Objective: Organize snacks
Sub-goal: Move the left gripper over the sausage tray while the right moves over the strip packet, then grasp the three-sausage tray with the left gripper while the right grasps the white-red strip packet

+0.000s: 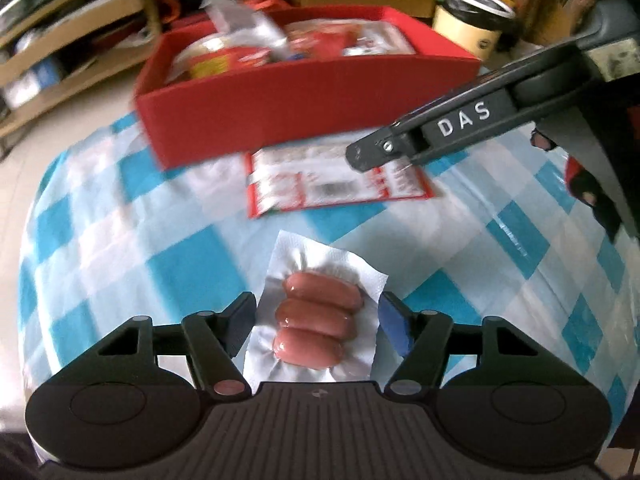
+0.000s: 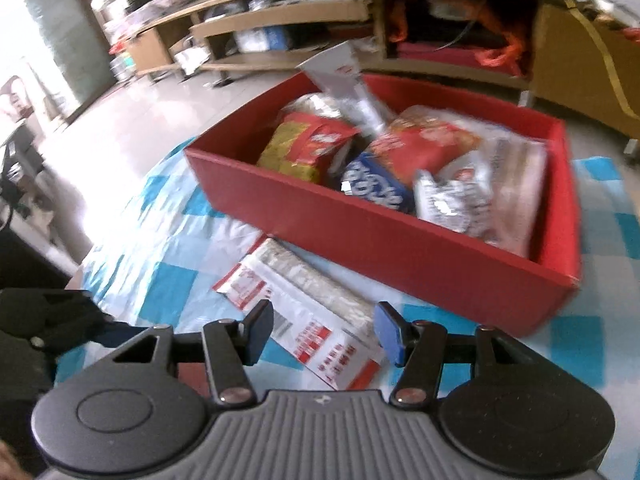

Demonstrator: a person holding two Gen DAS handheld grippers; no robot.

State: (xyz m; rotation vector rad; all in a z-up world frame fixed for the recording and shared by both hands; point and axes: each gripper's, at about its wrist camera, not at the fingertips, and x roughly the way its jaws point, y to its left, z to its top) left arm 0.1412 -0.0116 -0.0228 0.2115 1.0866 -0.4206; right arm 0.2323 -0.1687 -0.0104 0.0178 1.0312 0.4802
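Low centre of the left wrist view: a vacuum-sealed pack of three small sausages lying flat on the blue-and-white checked tablecloth, framed by the left gripper, fingers spread wide to either side, not yet touching. Likely light, with a firm lump in the middle and a thin, slick, floppy film border; best pinched across the sausage bulge, not the flimsy edge.

Mid-frame above it: a flat red-and-white snack packet, just in front of a red cardboard box already crowded with packets. Right gripper reaching in from the upper right, hovering over that flat packet.

Right wrist view: right gripper spread open above the flat packet, holding nothing. Thin and flat, probably hard to lift off the cloth. Red box close behind, upper centre; its near wall to be cleared when dropping items in.
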